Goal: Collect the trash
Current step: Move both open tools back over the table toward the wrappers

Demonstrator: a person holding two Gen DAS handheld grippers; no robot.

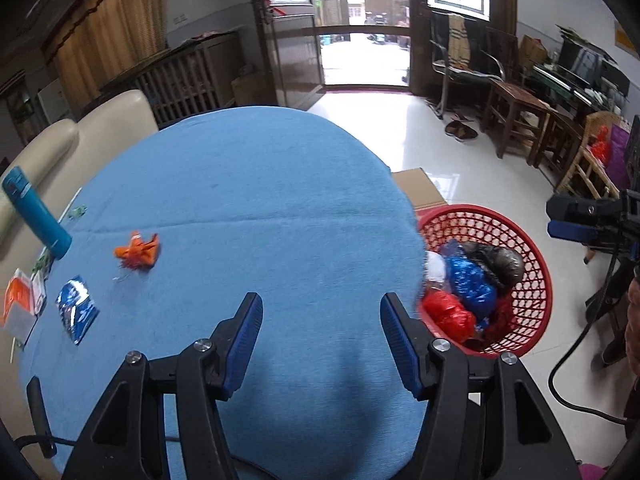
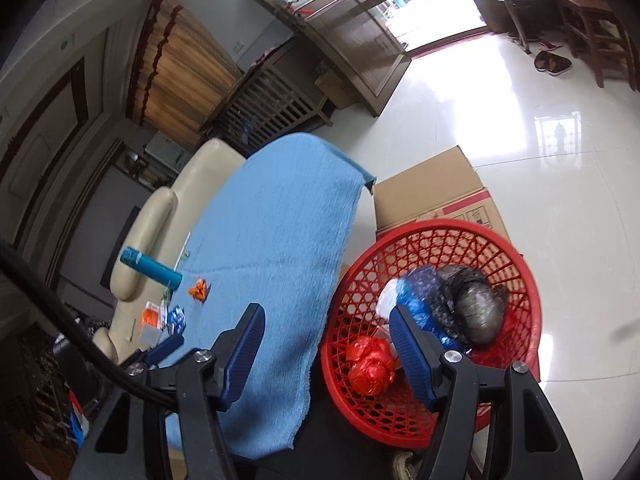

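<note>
A round table under a blue cloth (image 1: 260, 184) carries a crumpled orange wrapper (image 1: 138, 250), a blue foil packet (image 1: 76, 312) and an orange packet (image 1: 18, 300) at its left side. My left gripper (image 1: 322, 300) hangs open over the near part of the cloth with nothing between its fingers. A red mesh basket (image 2: 520, 280) stands on the floor to the right of the table and holds a red bag (image 2: 370, 364), a blue bag (image 2: 416, 300) and a grey-black bag (image 2: 476, 308). My right gripper (image 2: 327, 312) is open and empty, straddling the cloth's edge and the basket's rim.
A teal bottle (image 1: 36, 216) lies at the table's left edge. Cream chairs (image 1: 116, 120) stand behind the table. A cardboard box (image 2: 432, 196) sits on the white floor beyond the basket. Wooden stools (image 1: 520, 120) and a black cable (image 1: 568, 380) are at the right.
</note>
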